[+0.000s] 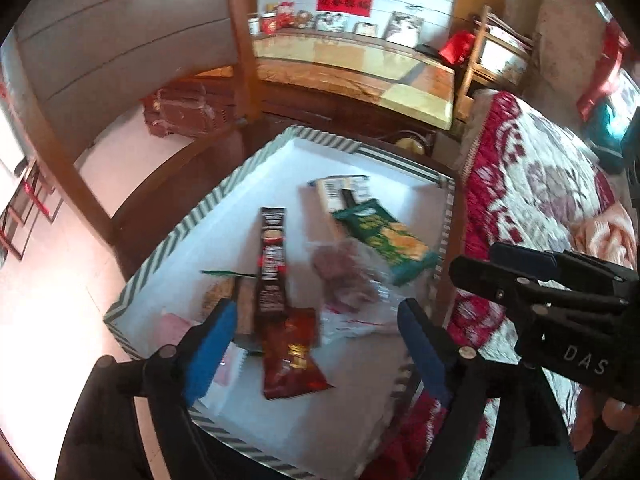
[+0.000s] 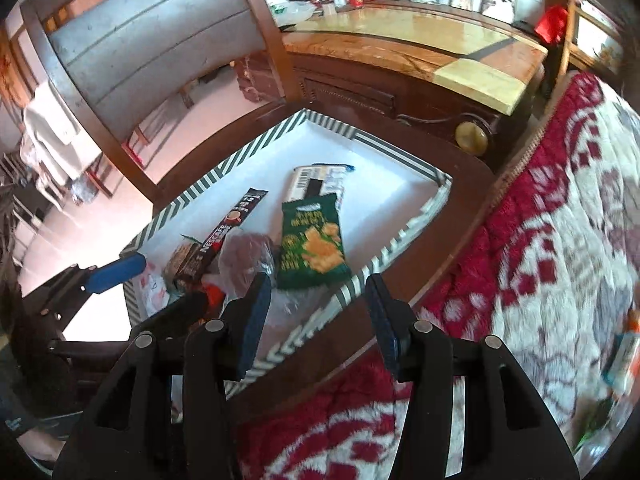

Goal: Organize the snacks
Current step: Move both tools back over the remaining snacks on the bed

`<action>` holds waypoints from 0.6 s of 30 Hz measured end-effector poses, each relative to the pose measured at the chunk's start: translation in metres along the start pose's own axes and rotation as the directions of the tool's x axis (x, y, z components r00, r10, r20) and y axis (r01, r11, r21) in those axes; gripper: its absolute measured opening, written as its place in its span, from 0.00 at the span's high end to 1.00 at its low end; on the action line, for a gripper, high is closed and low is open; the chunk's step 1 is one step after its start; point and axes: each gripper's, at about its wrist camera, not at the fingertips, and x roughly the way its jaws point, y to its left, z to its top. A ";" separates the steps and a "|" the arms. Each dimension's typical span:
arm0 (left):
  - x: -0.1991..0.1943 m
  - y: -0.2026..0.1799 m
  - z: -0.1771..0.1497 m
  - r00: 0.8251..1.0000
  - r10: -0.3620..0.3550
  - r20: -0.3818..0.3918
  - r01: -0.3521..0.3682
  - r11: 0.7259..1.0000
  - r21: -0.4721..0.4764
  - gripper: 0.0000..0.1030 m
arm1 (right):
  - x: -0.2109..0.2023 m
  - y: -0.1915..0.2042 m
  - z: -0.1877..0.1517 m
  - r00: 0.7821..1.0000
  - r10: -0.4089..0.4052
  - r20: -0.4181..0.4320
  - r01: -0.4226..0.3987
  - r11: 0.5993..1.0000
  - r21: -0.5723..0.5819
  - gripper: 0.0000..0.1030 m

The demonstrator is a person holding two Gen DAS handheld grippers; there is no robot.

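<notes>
The left tool (image 1: 316,344) hangs open and empty over the red snack packet (image 1: 292,360) in the striped box (image 1: 168,240), the right tool (image 2: 318,320) likewise empty, probably because each has released its snack there.

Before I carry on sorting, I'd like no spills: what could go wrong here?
The tray sits at the chair's edge beside the quilt; a bump might tip it. The clear bag lies loose over other packets and may drag them if lifted. Both grippers, left and right, hang open and empty close together, so they could collide.

Snack packets (image 1: 291,356) in striped tray (image 1: 168,240), hand-held gripper (image 1: 316,344) open
</notes>
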 end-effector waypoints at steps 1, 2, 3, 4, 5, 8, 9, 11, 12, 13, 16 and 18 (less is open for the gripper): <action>-0.002 -0.006 -0.001 1.000 -0.003 0.002 0.003 1.000 0.012 0.17 | -0.005 -0.005 -0.005 1.000 -0.005 0.007 0.005 1.000 0.014 0.52; -0.003 -0.011 -0.003 1.000 -0.007 0.004 0.006 1.000 0.022 0.17 | -0.010 -0.008 -0.009 1.000 -0.009 0.014 0.008 1.000 0.024 0.52; -0.003 -0.016 -0.004 1.000 -0.010 0.003 0.010 0.999 0.031 0.17 | -0.015 -0.013 -0.012 1.000 -0.012 0.024 0.011 0.999 0.037 0.52; -0.003 -0.021 -0.006 1.000 -0.015 -0.001 0.015 0.999 0.036 0.16 | -0.021 -0.019 -0.017 0.999 -0.015 0.035 0.013 0.998 0.055 0.52; -0.004 -0.026 -0.007 1.000 -0.024 -0.004 0.024 0.999 0.041 0.16 | -0.026 -0.024 -0.020 0.999 -0.019 0.041 0.016 0.998 0.066 0.52; -0.006 -0.042 -0.012 0.999 -0.043 -0.006 0.043 0.997 0.063 0.16 | -0.043 -0.043 -0.035 0.996 -0.059 0.061 0.053 0.994 0.098 0.51; -0.007 -0.049 -0.015 0.999 -0.049 -0.008 0.050 0.996 0.074 0.16 | -0.046 -0.047 -0.038 0.996 -0.066 0.061 0.059 0.993 0.105 0.50; -0.008 -0.061 -0.018 0.998 -0.063 -0.011 0.064 0.994 0.092 0.16 | -0.057 -0.063 -0.053 0.994 -0.091 0.064 0.082 0.987 0.136 0.49; -0.009 -0.067 -0.019 0.997 -0.070 -0.014 0.071 0.992 0.101 0.16 | -0.062 -0.069 -0.058 0.993 -0.099 0.065 0.089 0.985 0.147 0.49; -0.009 -0.074 -0.021 0.997 -0.078 -0.017 0.079 0.991 0.111 0.16 | -0.066 -0.075 -0.064 0.992 -0.107 0.065 0.096 0.983 0.157 0.49; -0.012 -0.094 -0.025 0.995 -0.101 -0.021 0.103 0.984 0.143 0.16 | -0.083 -0.099 -0.088 0.986 -0.156 0.062 0.141 0.971 0.195 0.49; -0.014 -0.108 -0.028 0.993 -0.116 -0.020 0.117 0.979 0.165 0.16 | -0.092 -0.111 -0.101 0.983 -0.175 0.059 0.159 0.964 0.215 0.49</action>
